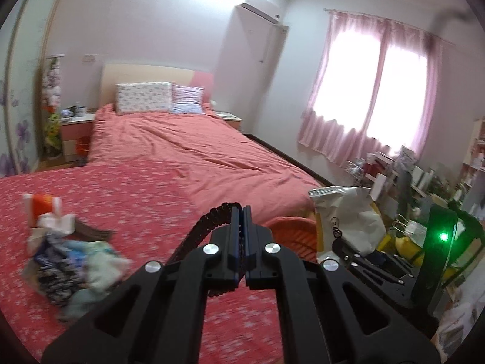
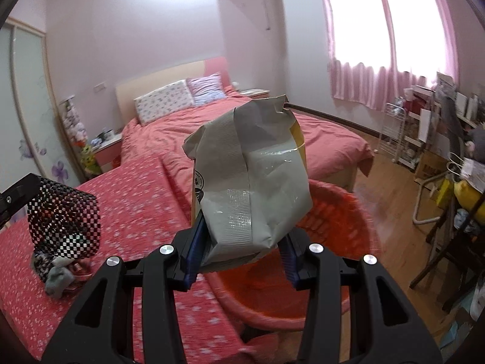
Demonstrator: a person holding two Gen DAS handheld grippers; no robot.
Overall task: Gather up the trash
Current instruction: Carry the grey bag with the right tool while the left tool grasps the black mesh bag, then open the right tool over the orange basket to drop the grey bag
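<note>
Right gripper (image 2: 242, 257): jaws clamped on the lower end of a crumpled grey-and-yellow snack bag (image 2: 251, 179); the bag stands upright above the pads, held over the near rim of the orange basket (image 2: 348, 212).
Left gripper (image 1: 242, 227): jaws pressed together on a black-and-white checkered wrapper (image 2: 65, 215) — from its own camera only a dark curling edge shows; the right view shows it hanging open above the bedspread.
Remaining trash: a loose pile of wrappers (image 1: 69, 257) near the left edge of the flowered pink bedspread (image 1: 151, 200), blurred, so the single pieces probably cannot be counted.
Basket: beside the foot corner of the bedspread, well apart from the pile.
Step in hand: dropping the bag into the basket, by judgement.
Doing it well: carry the bag past the rim to the basket's middle; tip it down before releasing — a light bag may catch the rim; bring the checkered wrapper across next.
</note>
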